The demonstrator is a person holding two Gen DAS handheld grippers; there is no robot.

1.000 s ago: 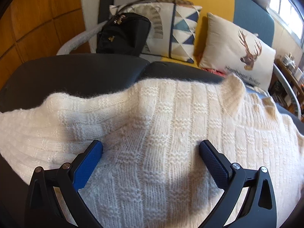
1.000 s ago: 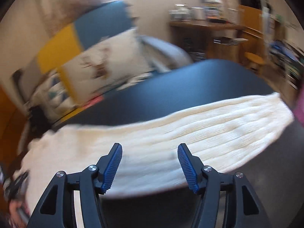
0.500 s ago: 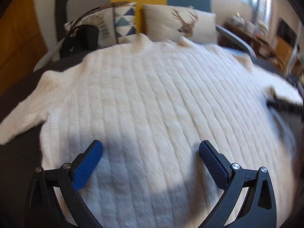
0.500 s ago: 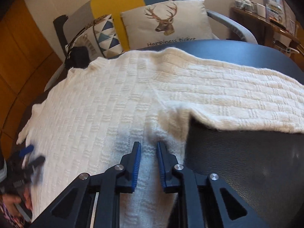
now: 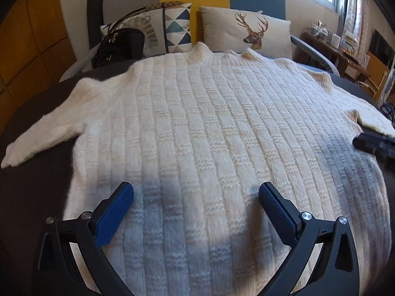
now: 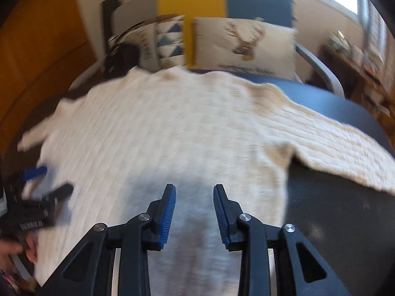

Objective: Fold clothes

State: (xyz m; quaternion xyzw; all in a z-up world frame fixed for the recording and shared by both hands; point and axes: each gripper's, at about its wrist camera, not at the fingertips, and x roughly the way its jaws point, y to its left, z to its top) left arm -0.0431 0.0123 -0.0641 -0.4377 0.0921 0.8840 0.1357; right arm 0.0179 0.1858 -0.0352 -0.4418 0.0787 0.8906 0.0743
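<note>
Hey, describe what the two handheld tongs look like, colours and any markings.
Both match. The left tongs have black angular arms with triangular cut-outs, silver pivot screws and blue textured pads on the inner faces. The right tongs are the same black frame with blue ribbed pads. In the right wrist view, the left tongs' body carries a white label, too blurred to read.

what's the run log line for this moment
stage: sweater spread flat on dark table | left tool: open, above hem | right tool: open, empty | fold: not begun
</note>
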